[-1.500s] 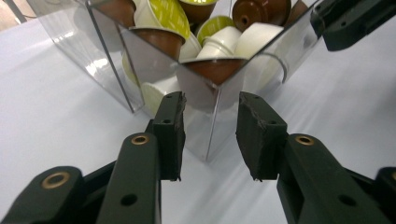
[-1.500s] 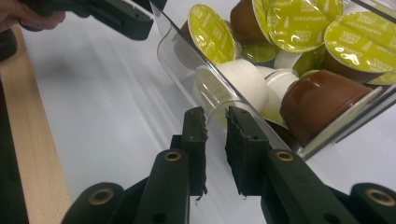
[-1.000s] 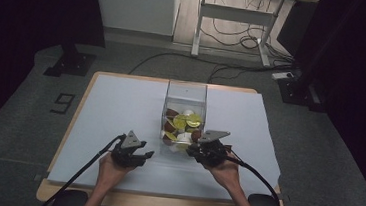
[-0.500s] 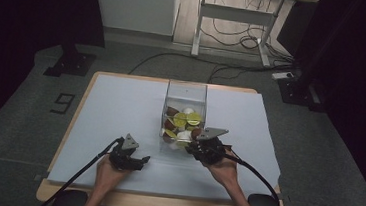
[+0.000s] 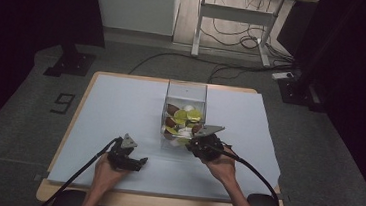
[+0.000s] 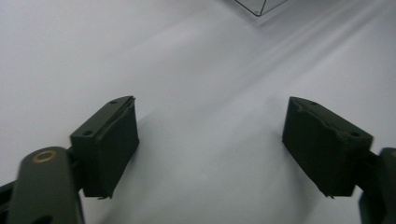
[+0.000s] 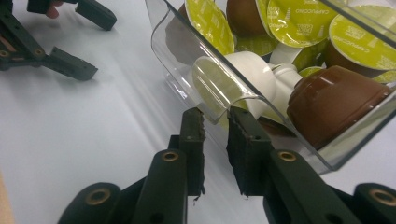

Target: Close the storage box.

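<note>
- High view: a clear plastic box (image 5: 184,114) of coffee capsules stands mid-worktop on the pale sheet over the wooden worktop (image 5: 120,107). The right tongs (image 5: 198,145) sit at the box's near right corner; the left tongs (image 5: 138,162) rest well apart, near left of the box.
- Left gripper view: the left tongs (image 6: 210,144) stand wide, having just been opening, with nothing between the jaws but bare sheet; a corner of the box (image 6: 259,5) shows far off.
- Right gripper view: the right tongs (image 7: 215,140) are narrow, pinching the box's curved wall (image 7: 219,100). Green-lidded capsules (image 7: 292,21), a brown capsule (image 7: 334,105) and a white capsule (image 7: 254,77) lie inside. The left tongs (image 7: 91,39) show open at far left.
</note>
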A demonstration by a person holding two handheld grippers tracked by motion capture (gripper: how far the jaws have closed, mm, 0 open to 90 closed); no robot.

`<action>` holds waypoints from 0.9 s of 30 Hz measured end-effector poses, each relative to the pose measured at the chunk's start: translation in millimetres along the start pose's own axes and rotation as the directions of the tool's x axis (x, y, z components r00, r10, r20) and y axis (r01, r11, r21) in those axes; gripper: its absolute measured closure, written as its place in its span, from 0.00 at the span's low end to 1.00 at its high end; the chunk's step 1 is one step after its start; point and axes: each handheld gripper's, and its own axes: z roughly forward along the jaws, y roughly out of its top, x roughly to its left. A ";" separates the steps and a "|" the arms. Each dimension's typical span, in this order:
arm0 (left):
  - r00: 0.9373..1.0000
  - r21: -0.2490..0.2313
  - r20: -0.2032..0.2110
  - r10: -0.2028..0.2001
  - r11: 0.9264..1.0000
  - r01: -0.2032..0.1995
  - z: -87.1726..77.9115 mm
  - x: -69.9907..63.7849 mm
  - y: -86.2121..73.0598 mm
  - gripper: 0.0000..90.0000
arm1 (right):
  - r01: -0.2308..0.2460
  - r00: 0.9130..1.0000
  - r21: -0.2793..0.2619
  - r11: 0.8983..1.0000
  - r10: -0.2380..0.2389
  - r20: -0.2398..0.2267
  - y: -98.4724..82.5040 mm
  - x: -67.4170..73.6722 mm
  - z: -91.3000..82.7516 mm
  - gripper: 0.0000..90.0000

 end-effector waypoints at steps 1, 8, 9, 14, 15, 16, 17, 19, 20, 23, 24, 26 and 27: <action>1.000 0.003 -0.003 0.002 1.000 -0.002 0.1 -0.2 0.1 0.17 | 0.004 1.000 0.000 1.000 -0.004 0.001 0.2 0.2 0.1 0.84; 1.000 0.005 -0.001 0.001 1.000 -0.001 0.3 0.0 0.1 0.16 | 0.004 1.000 0.002 1.000 -0.004 0.006 1.6 -1.9 1.3 0.84; 1.000 0.005 -0.001 0.000 1.000 0.000 0.3 0.0 0.1 0.16 | 0.006 1.000 -0.001 1.000 -0.006 0.011 1.9 -2.5 2.1 0.84; 1.000 0.006 -0.001 -0.001 1.000 0.001 0.4 0.1 0.1 0.16 | -0.007 1.000 0.000 1.000 0.007 0.017 4.0 -5.9 4.4 0.84; 1.000 0.006 -0.001 -0.001 1.000 0.001 0.4 0.1 0.1 0.16 | -0.011 1.000 -0.002 1.000 0.011 0.019 4.3 -6.3 5.1 0.84; 1.000 0.006 -0.001 -0.001 1.000 0.001 0.4 0.1 0.1 0.16 | -0.014 1.000 -0.004 1.000 0.014 0.018 4.6 -7.0 5.6 0.84; 1.000 0.006 -0.001 0.000 1.000 0.000 0.4 0.0 0.1 0.16 | -0.015 1.000 -0.003 1.000 0.015 0.015 4.8 -7.7 5.9 0.84; 1.000 0.006 -0.002 0.000 1.000 0.000 0.4 0.0 0.1 0.16 | -0.017 1.000 -0.002 1.000 0.017 0.014 5.2 -8.1 6.9 0.85; 1.000 0.006 -0.001 0.000 1.000 0.000 0.4 0.1 0.1 0.16 | -0.015 1.000 -0.002 1.000 0.015 0.016 5.3 -8.5 7.2 0.85; 1.000 0.007 -0.002 -0.001 1.000 0.001 0.4 -0.1 0.1 0.16 | -0.016 1.000 -0.005 1.000 0.016 0.025 6.0 -10.0 9.0 0.85; 1.000 0.008 -0.003 -0.001 1.000 0.001 0.4 -0.2 0.2 0.15 | -0.023 0.999 -0.006 1.000 0.023 0.028 6.5 -10.4 9.6 0.85; 1.000 0.008 -0.004 -0.003 1.000 0.003 0.3 -0.3 0.2 0.15 | -0.024 0.999 -0.008 1.000 0.024 0.032 7.2 -11.7 10.9 0.85; 1.000 0.009 -0.005 -0.002 1.000 0.003 0.3 -0.3 0.2 0.15 | -0.023 0.999 -0.007 1.000 0.023 0.031 7.5 -12.8 11.4 0.85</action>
